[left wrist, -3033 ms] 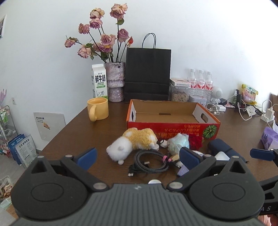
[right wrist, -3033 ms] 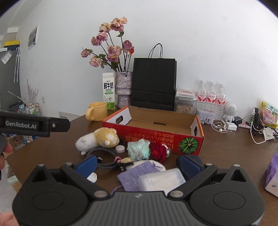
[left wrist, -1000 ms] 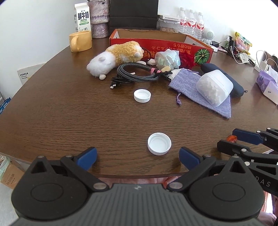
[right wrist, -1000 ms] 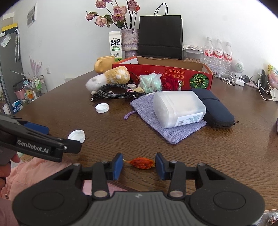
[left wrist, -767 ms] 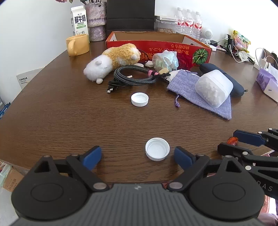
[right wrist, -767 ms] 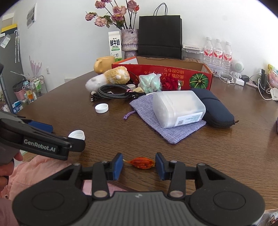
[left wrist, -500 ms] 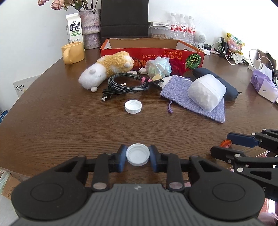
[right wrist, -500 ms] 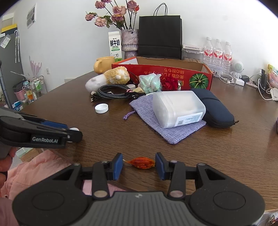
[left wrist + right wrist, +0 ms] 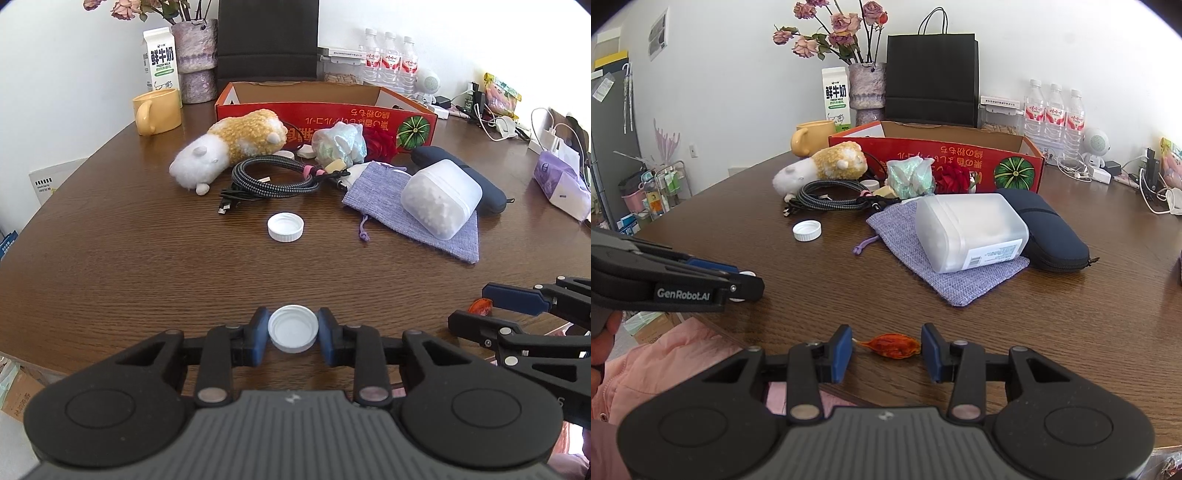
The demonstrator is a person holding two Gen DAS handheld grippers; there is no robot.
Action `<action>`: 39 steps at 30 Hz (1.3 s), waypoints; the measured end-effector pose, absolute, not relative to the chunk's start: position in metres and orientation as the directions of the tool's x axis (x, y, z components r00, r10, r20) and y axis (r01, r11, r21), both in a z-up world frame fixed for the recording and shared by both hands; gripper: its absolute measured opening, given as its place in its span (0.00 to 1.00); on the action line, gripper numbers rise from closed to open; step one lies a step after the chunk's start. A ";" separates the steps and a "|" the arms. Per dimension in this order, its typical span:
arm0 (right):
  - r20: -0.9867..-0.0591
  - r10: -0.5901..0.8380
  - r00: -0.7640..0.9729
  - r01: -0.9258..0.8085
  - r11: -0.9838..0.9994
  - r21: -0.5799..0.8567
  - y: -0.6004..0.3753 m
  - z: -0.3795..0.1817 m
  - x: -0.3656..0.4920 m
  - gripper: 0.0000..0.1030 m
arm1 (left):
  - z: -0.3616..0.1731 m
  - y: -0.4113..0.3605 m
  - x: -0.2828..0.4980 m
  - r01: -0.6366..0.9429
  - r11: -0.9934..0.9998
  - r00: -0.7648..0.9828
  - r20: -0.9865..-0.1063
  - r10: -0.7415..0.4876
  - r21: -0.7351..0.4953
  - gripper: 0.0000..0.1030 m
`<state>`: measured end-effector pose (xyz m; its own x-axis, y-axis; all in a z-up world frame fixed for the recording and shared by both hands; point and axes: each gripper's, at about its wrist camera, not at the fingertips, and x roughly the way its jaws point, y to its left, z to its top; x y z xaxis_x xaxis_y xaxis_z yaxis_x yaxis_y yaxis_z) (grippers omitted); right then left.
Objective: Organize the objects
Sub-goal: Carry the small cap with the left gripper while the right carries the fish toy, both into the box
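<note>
White plastic cap (image 9: 293, 328) sits pinched between my left gripper (image 9: 293, 332) pads at the near table (image 9: 110, 280) edge; the red box (image 9: 325, 118) lies straight ahead past the clutter, so I judge the carry runs forward. My right gripper (image 9: 886, 349) brackets an orange candy (image 9: 892, 346), its long axis spanning the jaws; whether the pads actually press its ends I cannot tell.

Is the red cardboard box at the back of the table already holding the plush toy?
No: the plush toy lies on the table in front of the red cardboard box, outside it.
</note>
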<state>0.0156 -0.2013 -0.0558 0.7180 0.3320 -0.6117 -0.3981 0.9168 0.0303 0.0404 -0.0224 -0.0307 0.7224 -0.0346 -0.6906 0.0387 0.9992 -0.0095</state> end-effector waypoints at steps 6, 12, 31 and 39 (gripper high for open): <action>-0.602 0.335 0.725 -0.393 0.919 0.039 -0.204 -0.054 0.019 0.39 | -0.029 -0.020 0.042 0.034 0.999 0.728 -0.685 -0.033 -0.012 0.28; -0.562 0.333 0.757 -0.389 0.921 0.022 -0.207 -0.044 0.025 0.39 | -0.020 -0.018 0.048 0.025 1.000 0.751 -0.660 -0.024 -0.008 0.28; -0.458 0.323 0.828 -0.368 0.930 -0.009 -0.208 -0.022 0.101 0.39 | 0.009 -0.021 0.129 0.022 1.000 0.823 -0.568 -0.018 -0.001 0.29; -0.395 0.328 0.858 -0.366 0.930 -0.024 -0.204 -0.006 0.154 0.39 | 0.024 -0.029 0.180 0.029 1.000 0.856 -0.517 -0.020 0.009 0.29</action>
